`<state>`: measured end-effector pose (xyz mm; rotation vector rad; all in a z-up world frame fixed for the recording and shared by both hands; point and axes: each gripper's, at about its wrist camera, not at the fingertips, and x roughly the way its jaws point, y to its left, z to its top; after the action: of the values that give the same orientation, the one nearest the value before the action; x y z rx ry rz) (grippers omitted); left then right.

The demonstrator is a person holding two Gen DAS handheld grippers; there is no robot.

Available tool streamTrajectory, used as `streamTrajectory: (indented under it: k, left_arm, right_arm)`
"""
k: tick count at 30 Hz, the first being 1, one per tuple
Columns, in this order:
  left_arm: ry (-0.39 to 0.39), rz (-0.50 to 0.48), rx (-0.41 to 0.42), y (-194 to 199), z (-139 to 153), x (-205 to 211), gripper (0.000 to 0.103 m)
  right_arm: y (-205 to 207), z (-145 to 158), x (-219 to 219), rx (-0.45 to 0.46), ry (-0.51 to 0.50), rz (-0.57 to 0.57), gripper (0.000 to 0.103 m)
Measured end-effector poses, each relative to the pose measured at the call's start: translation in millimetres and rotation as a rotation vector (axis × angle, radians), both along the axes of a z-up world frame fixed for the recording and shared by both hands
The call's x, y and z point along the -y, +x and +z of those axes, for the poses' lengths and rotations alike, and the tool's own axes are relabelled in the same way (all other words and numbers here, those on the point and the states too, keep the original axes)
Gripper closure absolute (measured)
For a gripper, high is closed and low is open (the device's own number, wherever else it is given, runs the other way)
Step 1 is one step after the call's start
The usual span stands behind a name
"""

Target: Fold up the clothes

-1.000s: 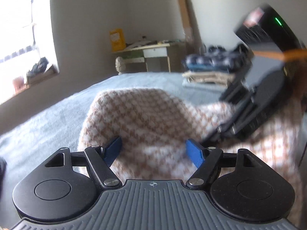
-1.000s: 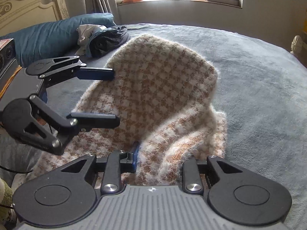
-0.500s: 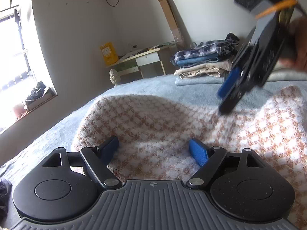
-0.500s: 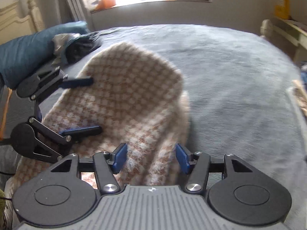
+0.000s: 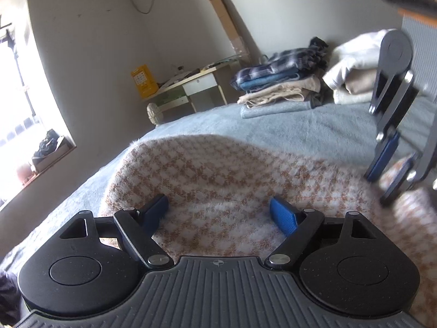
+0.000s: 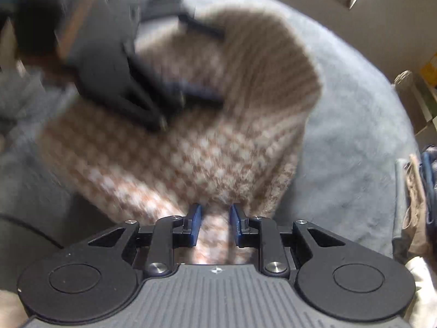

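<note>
A fuzzy brown-and-white houndstooth sweater point(image 5: 218, 175) lies spread on the blue-grey bed cover point(image 5: 314, 125). My left gripper point(image 5: 220, 214) hovers low over it, open, with nothing between its blue pads. The right gripper point(image 5: 390, 169) points down at the sweater's right side, blurred. In the right wrist view my right gripper point(image 6: 215, 224) has its fingers narrowed on a raised fold of the sweater point(image 6: 218, 150). The left gripper point(image 6: 207, 60) shows as a dark blur over the far part of the garment.
Stacks of folded clothes point(image 5: 273, 82) and pale blankets point(image 5: 352, 68) sit at the far end of the bed; the same stack point(image 6: 418, 191) shows at the right edge. A desk point(image 5: 191, 84) and a leaning cardboard box point(image 5: 229, 19) stand by the wall.
The right gripper has dropped to the sweater's near edge and its fingers have closed in on a fold. The left gripper has tilted up slightly and stays open.
</note>
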<state>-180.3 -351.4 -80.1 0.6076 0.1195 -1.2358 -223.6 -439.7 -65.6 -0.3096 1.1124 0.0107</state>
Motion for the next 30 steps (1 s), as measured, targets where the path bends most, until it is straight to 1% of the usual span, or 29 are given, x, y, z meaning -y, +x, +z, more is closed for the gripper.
streamTrajectory:
  k: [2, 3, 6, 8, 10, 11, 14, 15, 17, 19, 20, 22, 24, 25, 28, 30]
  left_arm:
    - [0.002, 0.018, -0.034, 1.3, 11.6, -10.9, 0.021]
    - [-0.002, 0.031, -0.059, 2.3, 17.5, -18.1, 0.021]
    - [-0.07, 0.117, -0.225, 8.1, 35.9, -62.3, 0.02]
    - [-0.102, 0.129, -0.298, 0.7, 38.2, -94.2, 0.019]
    - [-0.108, 0.105, -0.331, -16.4, 33.2, -119.4, 0.015]
    - [-0.095, 0.086, -0.341, -25.1, 27.7, -125.5, 0.014]
    - [-0.021, 0.036, -0.376, -53.5, 2.5, -127.5, 0.013]
    - [0.001, 0.038, -0.379, -62.0, -6.1, -121.4, 0.013]
    - [0.012, 0.055, -0.353, -76.7, -19.3, -108.6, 0.016]
    - [0.009, 0.089, -0.278, -88.3, -27.9, -94.9, 0.018]
    - [0.005, 0.103, -0.259, -90.3, -30.0, -90.2, 0.018]
    - [0.001, 0.121, -0.259, -89.7, -31.4, -85.1, 0.019]
    - [-0.003, 0.125, -0.265, -88.0, -30.6, -84.7, 0.019]
    - [-0.007, 0.13, -0.263, -87.4, -30.5, -84.8, 0.021]
    - [-0.019, 0.152, -0.252, -87.5, -30.0, -82.9, 0.024]
    - [-0.027, 0.183, -0.24, -90.7, -31.8, -80.4, 0.028]
  right_arm:
    - [6.6, -7.5, 1.8, -0.002, 0.018, -0.036, 0.077]
    - [7.4, -5.7, 2.3, 0.001, 0.02, -0.05, 0.077]
    - [8.1, -3.1, 5.1, 0.008, 0.037, -0.089, 0.077]
    - [8.6, -3.6, 9.3, 0.012, 0.064, -0.124, 0.077]
    - [9.1, -4.2, 13.5, 0.016, 0.09, -0.159, 0.077]
    - [9.4, -4.5, 15.6, 0.018, 0.104, -0.176, 0.077]
    - [10.6, -4.5, 18.0, 0.019, 0.118, -0.213, 0.076]
    - [11.3, -4.2, 17.8, 0.017, 0.116, -0.221, 0.076]
    - [12.0, -2.5, 17.0, 0.013, 0.108, -0.238, 0.076]
    - [12.6, -0.4, 14.3, 0.011, 0.092, -0.25, 0.076]
    - [10.7, 2.5, 11.4, 0.011, 0.081, -0.256, 0.076]
    - [6.3, 10.7, 6.4, 0.018, 0.053, -0.268, 0.076]
    - [0.8, 27.8, -4.1, 0.047, 0.005, -0.267, 0.076]
    - [-2.8, 38.5, -12.8, 0.067, -0.035, -0.253, 0.076]
    - [8.0, 40.0, -29.7, 0.088, -0.037, -0.214, 0.076]
    - [15.4, 40.8, -40.9, 0.102, -0.037, -0.188, 0.076]
